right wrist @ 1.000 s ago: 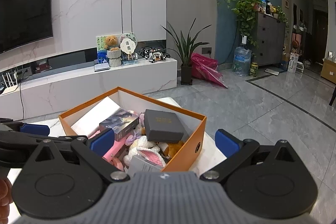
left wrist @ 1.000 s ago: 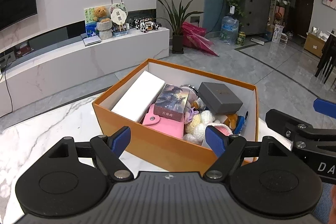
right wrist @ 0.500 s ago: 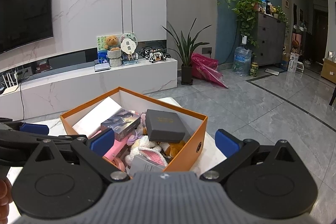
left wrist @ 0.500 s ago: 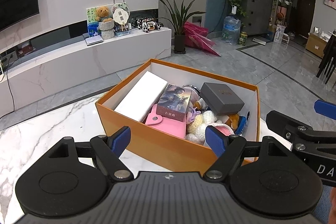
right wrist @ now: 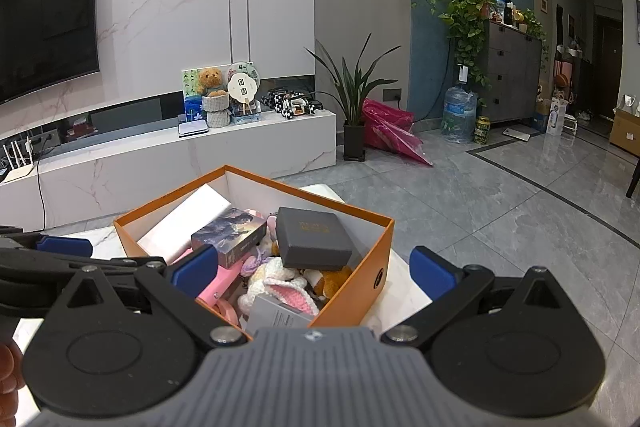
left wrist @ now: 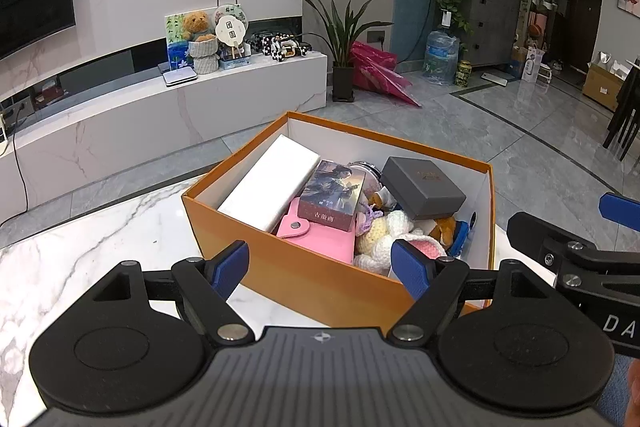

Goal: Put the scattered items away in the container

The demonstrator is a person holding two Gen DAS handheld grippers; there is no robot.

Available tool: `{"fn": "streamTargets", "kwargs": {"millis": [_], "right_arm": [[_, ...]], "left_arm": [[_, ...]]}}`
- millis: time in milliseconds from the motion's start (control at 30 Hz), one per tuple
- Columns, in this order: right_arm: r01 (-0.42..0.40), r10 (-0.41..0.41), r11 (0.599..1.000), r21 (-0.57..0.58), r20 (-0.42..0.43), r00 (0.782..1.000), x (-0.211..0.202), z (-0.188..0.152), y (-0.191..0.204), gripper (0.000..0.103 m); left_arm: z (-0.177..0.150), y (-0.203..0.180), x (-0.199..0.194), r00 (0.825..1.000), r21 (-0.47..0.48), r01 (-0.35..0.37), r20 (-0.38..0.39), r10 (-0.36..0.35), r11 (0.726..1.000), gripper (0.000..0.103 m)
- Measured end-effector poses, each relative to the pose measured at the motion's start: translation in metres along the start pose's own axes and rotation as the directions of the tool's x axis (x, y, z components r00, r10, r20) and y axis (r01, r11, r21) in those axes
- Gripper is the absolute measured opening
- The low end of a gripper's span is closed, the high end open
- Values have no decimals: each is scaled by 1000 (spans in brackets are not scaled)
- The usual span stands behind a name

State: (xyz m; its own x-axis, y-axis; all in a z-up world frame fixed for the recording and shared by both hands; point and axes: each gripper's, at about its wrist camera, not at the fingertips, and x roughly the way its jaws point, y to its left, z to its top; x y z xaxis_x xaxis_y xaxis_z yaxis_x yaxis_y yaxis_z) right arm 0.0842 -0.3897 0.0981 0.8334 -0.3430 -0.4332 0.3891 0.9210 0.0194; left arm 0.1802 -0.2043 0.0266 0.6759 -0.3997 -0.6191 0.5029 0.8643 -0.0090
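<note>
Orange box (left wrist: 304, 275) frame centre on marble counter (left wrist: 100, 227), full of items. Left tool (left wrist: 320, 267) and right tool (right wrist: 314, 269) both agape, empty.

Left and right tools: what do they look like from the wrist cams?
Both match. Left tool and right tool: black linkage arms on round black discs, blue pads at the fingertips, ribbed grey body with a small emblem. White letters "DA" mark the right tool's side.
</note>
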Motion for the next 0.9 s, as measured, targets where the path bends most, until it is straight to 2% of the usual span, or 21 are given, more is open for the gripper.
{"fn": "streamTargets", "kwargs": {"millis": [900], "right_arm": [[0, 0, 1000, 6, 1, 1000, -3, 2, 0, 102]], "left_arm": [[5, 1, -2, 1000, 19, -2, 18, 1, 1000, 92]]}}
